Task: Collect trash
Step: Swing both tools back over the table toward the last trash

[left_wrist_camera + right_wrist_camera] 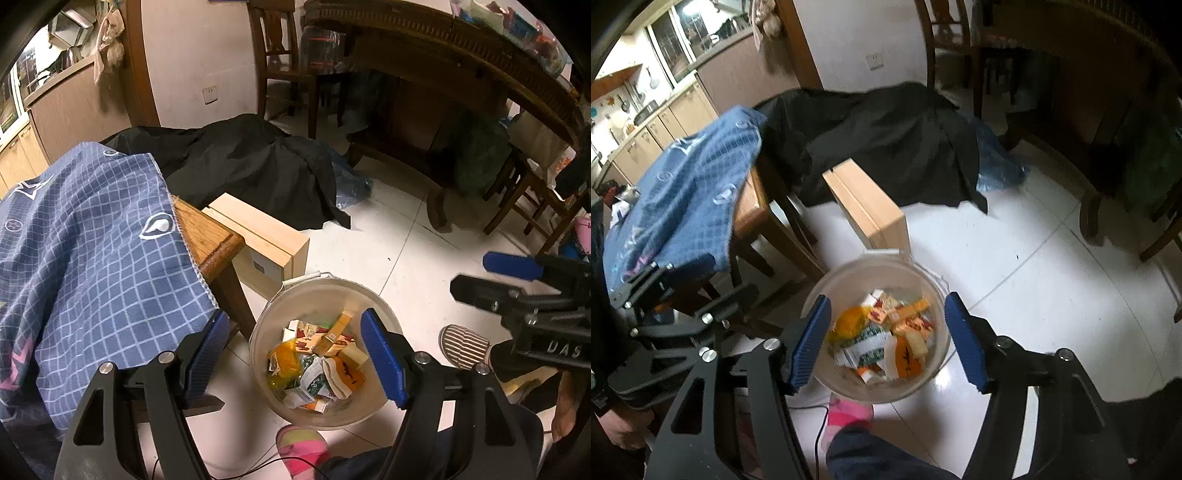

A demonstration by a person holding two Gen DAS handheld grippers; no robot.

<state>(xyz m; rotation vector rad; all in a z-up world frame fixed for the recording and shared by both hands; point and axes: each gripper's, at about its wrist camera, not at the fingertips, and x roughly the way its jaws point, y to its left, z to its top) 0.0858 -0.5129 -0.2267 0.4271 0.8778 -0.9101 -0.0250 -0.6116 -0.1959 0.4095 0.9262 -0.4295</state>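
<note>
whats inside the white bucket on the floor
The white bucket holds a heap of trash: small cartons, crumpled wrappers and an orange-yellow plastic bag. Whatever lies beneath that top layer, and the bucket's bottom, is covered.

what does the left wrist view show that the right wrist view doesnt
Only the left wrist view: a striped slipper right of the bucket, the long wooden table's cluttered top, and the right tool coming in from the right edge.

Only the right wrist view: the kitchen counter with hanging utensils, and the left tool's frame at the left edge.

Both: the bucket of wrappers and cartons, blue checked cloth, black cover, cardboard box, pink slipper.
</note>
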